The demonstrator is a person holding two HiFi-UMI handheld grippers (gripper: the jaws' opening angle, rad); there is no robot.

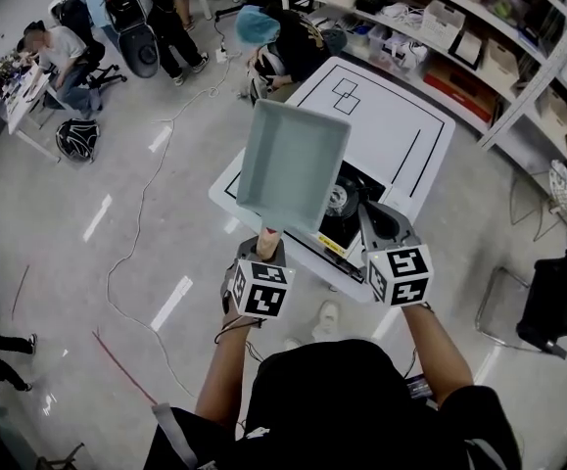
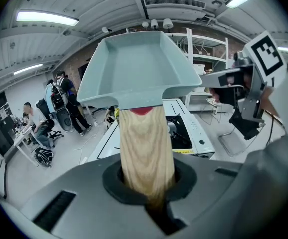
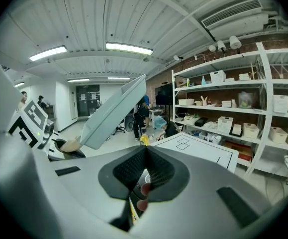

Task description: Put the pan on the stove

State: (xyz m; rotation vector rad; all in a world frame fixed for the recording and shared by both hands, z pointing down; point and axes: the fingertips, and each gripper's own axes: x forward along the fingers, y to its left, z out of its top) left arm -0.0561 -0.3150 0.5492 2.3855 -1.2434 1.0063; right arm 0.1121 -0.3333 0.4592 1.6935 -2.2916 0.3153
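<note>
The left tongs (image 2: 146,183) are clamping the pale wooden handle (image 2: 146,148) of the pan (image 1: 293,164), a square, grey-green, empty one, and are holding it in the air, clear of everything. The pan's long axis is running straight on from these tongs, handle toward the person and tray tilting up and away. The stove (image 1: 340,209), a black cooker, is sitting at the near edge of the white desk (image 1: 401,125), below the pan and slightly to its right, with the pan's near right corner overlapping it in the head view. By my reading, the coming move is turning on bringing the tray down and a little rightward until it is lying flat over the black top.

The right tongs (image 3: 144,168) are resting together with nothing between them, hanging just beside the stove's right side; they are the nearer pair, but the left hand is doing the carrying.

A yellow label (image 1: 333,247) is showing on the stove's front edge, too small for reading, and black outlines are marking the desk, with no words visible
</note>
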